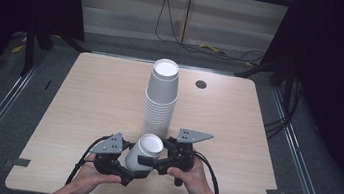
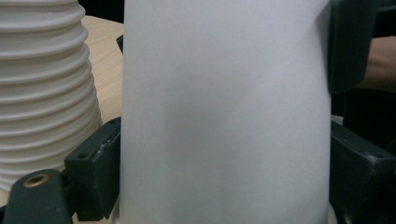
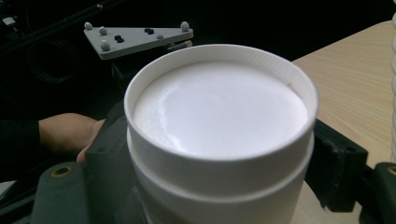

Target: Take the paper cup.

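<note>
Both pairs of jaws grip the same white paper cups point(image 1: 144, 153), low in the centre of the high view.

Left gripper point(image 1: 131, 171) clamps the wider end at the lower left; right gripper point(image 1: 155, 161) pinches the end nearer the flat bottom. Seen from the right gripper view, 2 nested cups show, base towards the camera. Just above them stands the tall cup stack point(image 1: 161, 98) on the wooden table point(image 1: 83, 105).
</note>
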Available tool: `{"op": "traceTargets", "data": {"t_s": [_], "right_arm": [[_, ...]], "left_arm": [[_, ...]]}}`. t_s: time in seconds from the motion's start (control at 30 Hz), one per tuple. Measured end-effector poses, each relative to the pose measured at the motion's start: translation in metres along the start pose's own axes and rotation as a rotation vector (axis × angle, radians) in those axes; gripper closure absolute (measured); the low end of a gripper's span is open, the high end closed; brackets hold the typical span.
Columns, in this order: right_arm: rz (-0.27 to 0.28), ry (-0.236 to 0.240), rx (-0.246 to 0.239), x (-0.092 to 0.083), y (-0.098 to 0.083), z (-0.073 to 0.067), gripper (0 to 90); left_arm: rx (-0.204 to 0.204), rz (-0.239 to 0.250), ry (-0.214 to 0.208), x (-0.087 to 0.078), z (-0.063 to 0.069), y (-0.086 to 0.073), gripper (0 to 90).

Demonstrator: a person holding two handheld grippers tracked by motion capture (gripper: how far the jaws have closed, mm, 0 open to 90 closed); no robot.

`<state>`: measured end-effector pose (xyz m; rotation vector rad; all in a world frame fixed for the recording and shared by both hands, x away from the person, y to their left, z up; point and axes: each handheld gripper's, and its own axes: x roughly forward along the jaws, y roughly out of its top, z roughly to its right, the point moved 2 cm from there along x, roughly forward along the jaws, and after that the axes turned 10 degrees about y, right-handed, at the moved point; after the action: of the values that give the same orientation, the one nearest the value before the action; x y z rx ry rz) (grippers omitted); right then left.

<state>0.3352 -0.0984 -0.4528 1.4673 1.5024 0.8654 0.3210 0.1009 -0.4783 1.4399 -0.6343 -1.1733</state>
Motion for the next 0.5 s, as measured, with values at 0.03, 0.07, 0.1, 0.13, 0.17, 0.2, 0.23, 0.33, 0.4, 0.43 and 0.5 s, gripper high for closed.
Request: {"op": "traceTargets", "data": {"t_s": [0.03, 0.07, 0.1, 0.13, 0.17, 0.2, 0.23, 0.33, 0.4, 0.43, 0.5], "right_arm": [[0.000, 0.000, -0.001, 0.0000, 0.0001, -0.0003, 21.1], [-0.004, 0.001, 0.001, -0.0002, 0.0001, -0.0007, 21.2], [-0.004, 0.001, 0.001, -0.0002, 0.0001, -0.0007, 21.2], [-0.006, 0.003, 0.001, -0.0003, 0.0000, -0.0007, 21.1], [-0.010, 0.004, 0.001, -0.0005, 0.0000, -0.0007, 21.0], [-0.012, 0.005, 0.006, -0.0005, -0.0002, -0.0008, 20.9], [-0.011, 0.007, 0.013, -0.0005, -0.0003, -0.0008, 20.8], [-0.015, 0.011, 0.024, -0.0005, -0.0004, -0.0001, 20.5], [-0.027, 0.013, 0.023, 0.0000, -0.0011, -0.0001, 20.0], [-0.027, 0.013, 0.023, 0.0000, -0.0011, -0.0001, 20.0], [-0.034, 0.009, 0.021, -0.0002, -0.0010, -0.0006, 18.4]], "left_arm": [[0.004, -0.002, -0.001, -0.0004, 0.0000, 0.0002, 12.3], [0.013, -0.006, 0.001, -0.0009, -0.0003, 0.0003, 13.1], [0.021, -0.007, -0.002, -0.0013, -0.0004, 0.0005, 13.1], [0.024, -0.007, -0.003, -0.0014, 0.0000, 0.0007, 13.4], [0.033, -0.013, -0.005, -0.0018, -0.0001, 0.0011, 13.9], [0.035, -0.020, -0.004, -0.0026, -0.0003, 0.0015, 14.1], [0.043, -0.023, -0.008, -0.0033, -0.0009, 0.0018, 14.4], [0.054, -0.037, -0.009, -0.0039, -0.0008, 0.0023, 15.0], [0.060, -0.046, -0.011, -0.0032, -0.0004, 0.0023, 15.5], [0.062, -0.050, -0.012, -0.0033, -0.0007, 0.0023, 15.5], [0.061, -0.055, -0.015, -0.0038, -0.0009, 0.0027, 15.8]]}}
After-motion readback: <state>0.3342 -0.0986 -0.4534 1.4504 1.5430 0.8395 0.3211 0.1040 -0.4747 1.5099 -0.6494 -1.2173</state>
